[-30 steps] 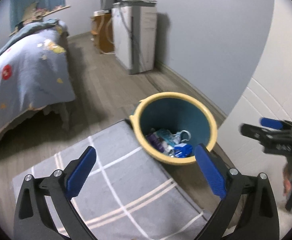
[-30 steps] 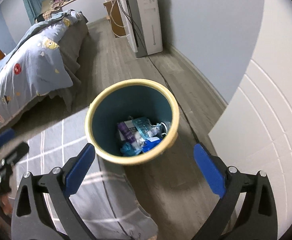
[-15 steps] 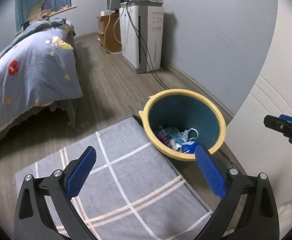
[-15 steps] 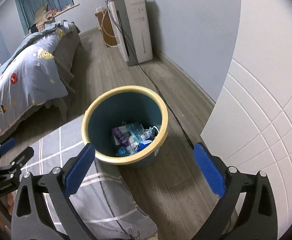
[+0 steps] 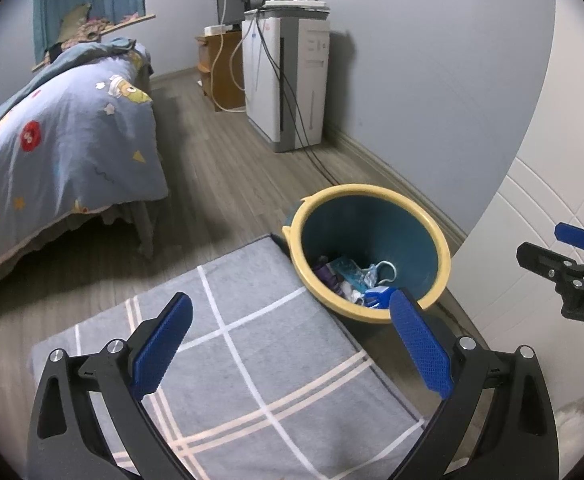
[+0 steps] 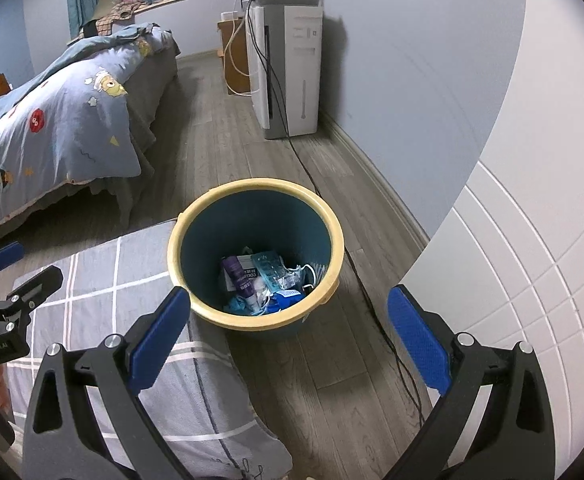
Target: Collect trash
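A teal waste bin with a yellow rim (image 5: 432, 236) (image 6: 334, 236) stands on the wood floor beside a grey checked rug (image 5: 252, 360) (image 6: 92, 280). Inside lies trash (image 5: 352, 278) (image 6: 264, 280): wrappers, a purple packet, a face mask, blue scraps. My left gripper (image 5: 290, 340) is open and empty, raised over the rug, with the bin ahead to the right. My right gripper (image 6: 288, 334) is open and empty, raised above the bin's near side. Each gripper shows at the edge of the other's view, the right gripper (image 5: 564, 256) and the left gripper (image 6: 8, 268).
A bed with a blue patterned quilt (image 5: 60, 152) (image 6: 52, 128) fills the left. A white appliance (image 5: 296, 80) (image 6: 292, 68) stands by the grey wall, its black cable (image 6: 356, 272) running along the floor past the bin. A white panelled surface (image 6: 532, 280) rises on the right.
Both grippers have pulled back and up from the bin, which now looks smaller and further away. Both stay open and empty.
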